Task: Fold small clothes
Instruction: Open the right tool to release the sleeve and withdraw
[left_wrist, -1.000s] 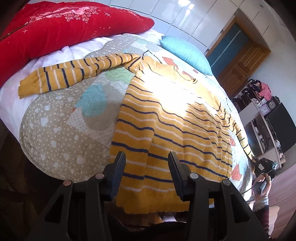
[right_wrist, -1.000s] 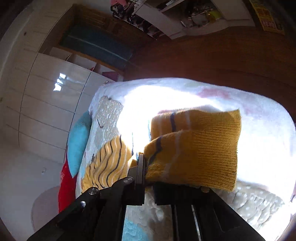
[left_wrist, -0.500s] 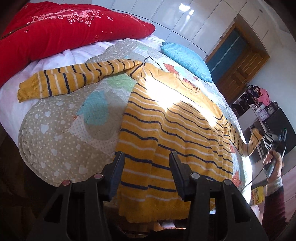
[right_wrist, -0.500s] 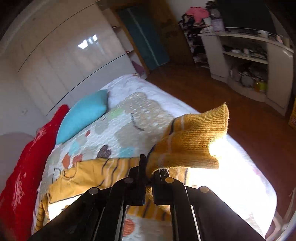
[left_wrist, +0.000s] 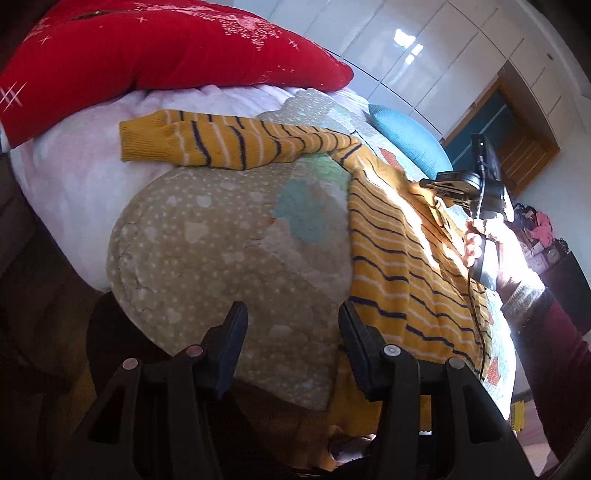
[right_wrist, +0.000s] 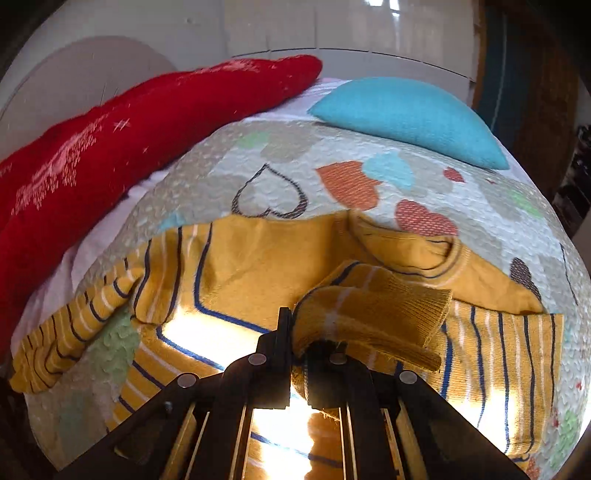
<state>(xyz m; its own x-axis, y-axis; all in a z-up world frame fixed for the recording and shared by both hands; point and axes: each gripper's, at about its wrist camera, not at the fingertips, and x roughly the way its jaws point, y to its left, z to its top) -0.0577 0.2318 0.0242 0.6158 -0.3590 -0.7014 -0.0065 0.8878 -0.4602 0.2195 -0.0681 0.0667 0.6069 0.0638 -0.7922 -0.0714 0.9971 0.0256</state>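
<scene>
Swung in from the far edge of the bed, the ribbed cuff of the right sleeve now hangs over the chest of the mustard-yellow knitted sweater with navy and white stripes, where a second ago it was held out beyond the mattress. The right gripper is clamped tight on that cuff, and in the left wrist view it shows as a black tool in a hand poised just above the sweater's neckline. The sweater lies flat, front up, on the pale quilted bedspread with coloured hearts, body running from hem near the bed's edge up to the collar. Its other sleeve stretches straight out sideways from the shoulder, long axis across the bed, its cuff well apart from the body and lying on the white sheet. That sleeve sits ahead of the left gripper, whose jaws stand apart over bare bedspread just beside the hem with nothing between them; this hand is plainly the nearer one for it. Beyond lie a long red embroidered cushion and a turquoise pillow.
</scene>
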